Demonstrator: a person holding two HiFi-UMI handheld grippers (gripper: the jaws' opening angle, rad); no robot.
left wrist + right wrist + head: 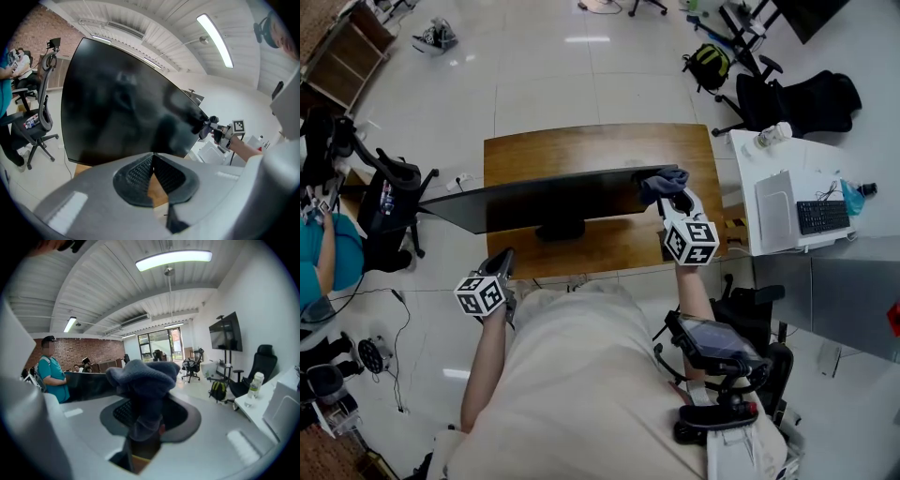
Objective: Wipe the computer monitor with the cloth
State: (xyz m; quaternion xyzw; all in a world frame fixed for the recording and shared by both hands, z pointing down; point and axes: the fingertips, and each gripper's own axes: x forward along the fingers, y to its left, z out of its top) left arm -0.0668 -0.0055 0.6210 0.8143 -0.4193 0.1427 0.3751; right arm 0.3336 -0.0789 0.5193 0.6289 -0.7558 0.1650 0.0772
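**Cloth at the monitor's right end, left gripper idle**

The right gripper [679, 201] is clamped on a bunched blue-grey cloth [664, 182]. In its own view the cloth [142, 377] fills the gap between the jaws and bulges out above them. In the head view the cloth sits against the right end of the monitor [539, 199], at the top edge. The left gripper view shows the same contact from the front, with the cloth [203, 127] meeting the right edge of the dark screen [117, 105].

The left gripper [153, 158] holds nothing. Its jaws meet at the tips, and only a sliver of wood shows between the pads. In the head view it hangs below the near edge of the desk [581, 146], apart from the monitor.

The monitor stands on a dark foot on the wooden desk, its screen blank. No brand can be made out on it. The only print that can be seen is the black-and-white square markers on each gripper's cube. A keyboard [822, 217] lies on a white table [745, 192] to the right, its keys too small to read.
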